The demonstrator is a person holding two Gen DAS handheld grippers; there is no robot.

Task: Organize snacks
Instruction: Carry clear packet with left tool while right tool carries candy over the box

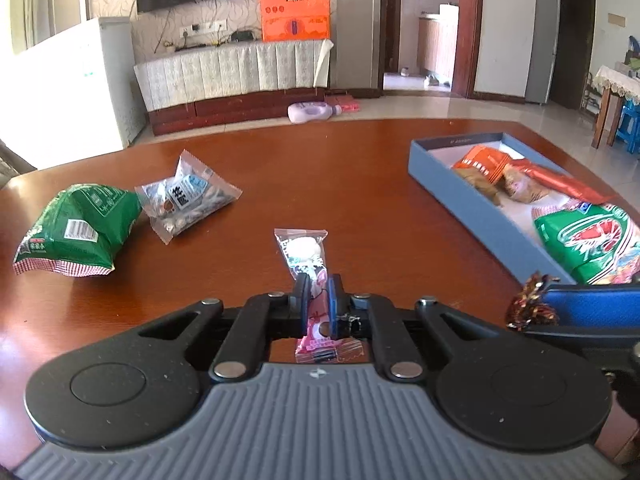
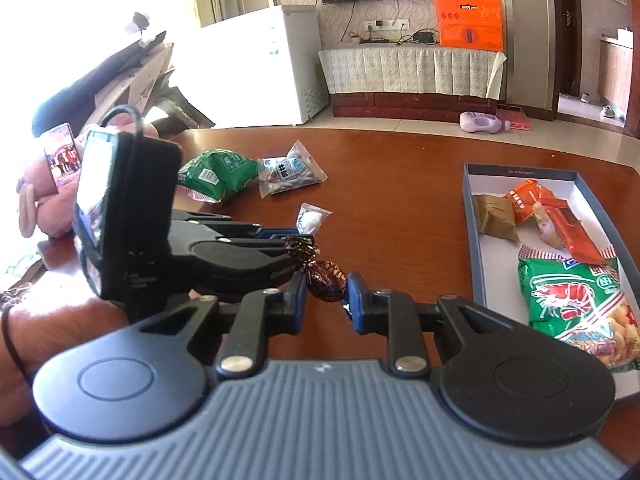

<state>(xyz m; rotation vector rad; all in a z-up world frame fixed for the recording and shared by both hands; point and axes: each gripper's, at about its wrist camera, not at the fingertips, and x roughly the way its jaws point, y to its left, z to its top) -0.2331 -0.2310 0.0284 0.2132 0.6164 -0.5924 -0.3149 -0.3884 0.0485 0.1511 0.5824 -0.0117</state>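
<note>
On the wooden counter [image 1: 360, 168] we note, at far left, a green snack bag [image 1: 76, 228], with a clear packet of sunflower seeds [image 1: 188, 196] just beside it. At centre, the left gripper [image 1: 316, 300] has its jaws clamped on a pink-and-white candy packet [image 1: 308, 268]. Further right, the right gripper [image 2: 326, 292] pinches a brown twist-wrapped candy [image 2: 324, 276]. At far right, the blue box [image 1: 472, 208] holds orange packets [image 1: 484, 164] and a green shrimp-cracker bag [image 1: 588, 240].
</note>
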